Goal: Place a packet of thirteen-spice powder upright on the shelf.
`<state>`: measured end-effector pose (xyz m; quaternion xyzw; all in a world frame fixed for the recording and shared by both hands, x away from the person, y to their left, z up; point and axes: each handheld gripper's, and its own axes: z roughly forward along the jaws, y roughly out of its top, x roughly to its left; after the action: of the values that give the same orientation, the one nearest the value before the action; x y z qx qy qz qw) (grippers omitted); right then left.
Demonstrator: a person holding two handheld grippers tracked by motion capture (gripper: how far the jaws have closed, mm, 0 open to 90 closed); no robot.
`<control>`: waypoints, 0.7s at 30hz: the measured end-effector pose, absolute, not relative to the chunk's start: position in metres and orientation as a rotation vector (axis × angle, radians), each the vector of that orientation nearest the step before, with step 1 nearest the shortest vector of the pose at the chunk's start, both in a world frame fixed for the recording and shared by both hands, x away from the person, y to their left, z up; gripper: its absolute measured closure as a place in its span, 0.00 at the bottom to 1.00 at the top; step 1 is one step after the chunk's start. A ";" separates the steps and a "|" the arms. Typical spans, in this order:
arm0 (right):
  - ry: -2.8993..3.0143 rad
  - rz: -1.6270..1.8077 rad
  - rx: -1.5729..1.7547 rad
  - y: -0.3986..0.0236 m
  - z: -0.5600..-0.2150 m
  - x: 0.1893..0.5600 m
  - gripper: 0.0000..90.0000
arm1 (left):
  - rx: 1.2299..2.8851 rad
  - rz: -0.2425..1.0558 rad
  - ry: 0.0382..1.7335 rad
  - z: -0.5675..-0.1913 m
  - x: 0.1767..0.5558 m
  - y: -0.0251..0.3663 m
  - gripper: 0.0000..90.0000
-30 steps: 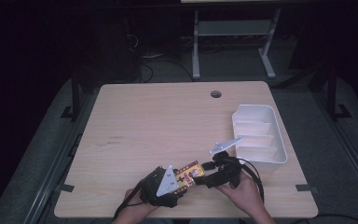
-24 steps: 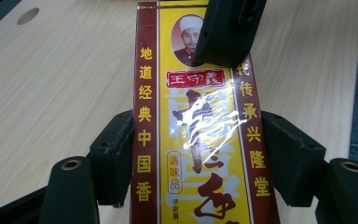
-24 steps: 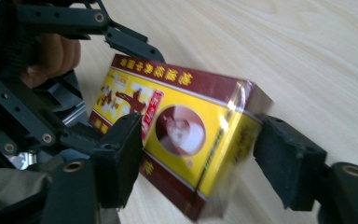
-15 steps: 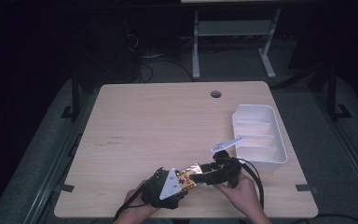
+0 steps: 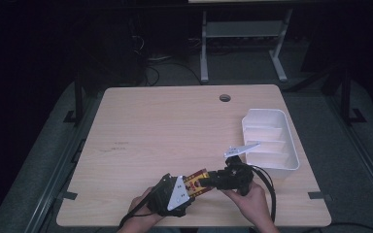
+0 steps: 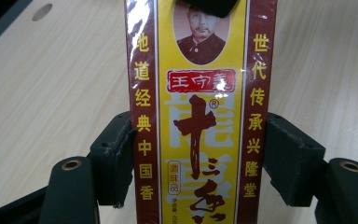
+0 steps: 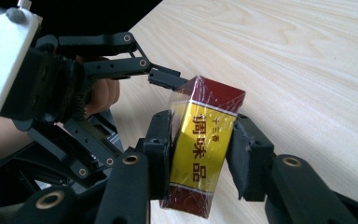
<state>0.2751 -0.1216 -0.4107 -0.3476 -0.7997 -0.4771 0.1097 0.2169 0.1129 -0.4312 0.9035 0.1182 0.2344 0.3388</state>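
the left gripper (image 5: 190, 183) and right gripper (image 5: 212, 180) both clamp the red-and-yellow box (image 5: 197, 180) (cellophane-wrapped) between their jaws, one at each end; white bin (image 5: 291, 158) just beyond the right gripper.

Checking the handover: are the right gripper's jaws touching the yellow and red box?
Touching. In the right gripper view both pads press flat against the sides of the yellow and red box, with no gap on either side.

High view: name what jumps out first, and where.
A red-and-yellow seasoning box near the table's front edge, gripped at one end by the left tool and at the other by the right tool. A white divided bin sits at the right edge.
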 end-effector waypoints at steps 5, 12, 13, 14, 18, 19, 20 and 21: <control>-2.340 -1.430 -1.013 -0.119 -0.409 0.274 0.75 | 2.348 0.628 0.302 -0.432 0.217 0.112 0.33; -2.367 -1.418 -0.989 -0.120 -0.404 0.274 0.77 | 2.339 0.593 0.283 -0.431 0.218 0.112 0.30; -2.370 -1.419 -0.984 -0.121 -0.403 0.274 0.77 | 2.336 0.585 0.283 -0.431 0.218 0.113 0.30; -2.370 -1.419 -0.984 -0.121 -0.403 0.274 0.77 | 2.336 0.585 0.283 -0.431 0.218 0.113 0.29; -2.467 -1.384 -0.976 -0.125 -0.395 0.275 0.77 | 2.319 0.547 0.294 -0.429 0.219 0.116 0.29; -2.478 -1.379 -0.969 -0.126 -0.394 0.276 0.77 | 2.315 0.535 0.297 -0.428 0.220 0.117 0.29; -2.491 -1.366 -0.961 -0.126 -0.392 0.277 0.77 | 2.301 0.512 0.311 -0.427 0.221 0.119 0.29; -2.513 -1.353 -0.955 -0.127 -0.390 0.278 0.77 | 2.296 0.502 0.316 -0.427 0.222 0.121 0.29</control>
<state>0.2782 -0.1266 -0.3899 -0.3167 -0.8332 -0.4485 0.0660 0.2222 0.1206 -0.4269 0.8973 0.1233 0.1962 0.3757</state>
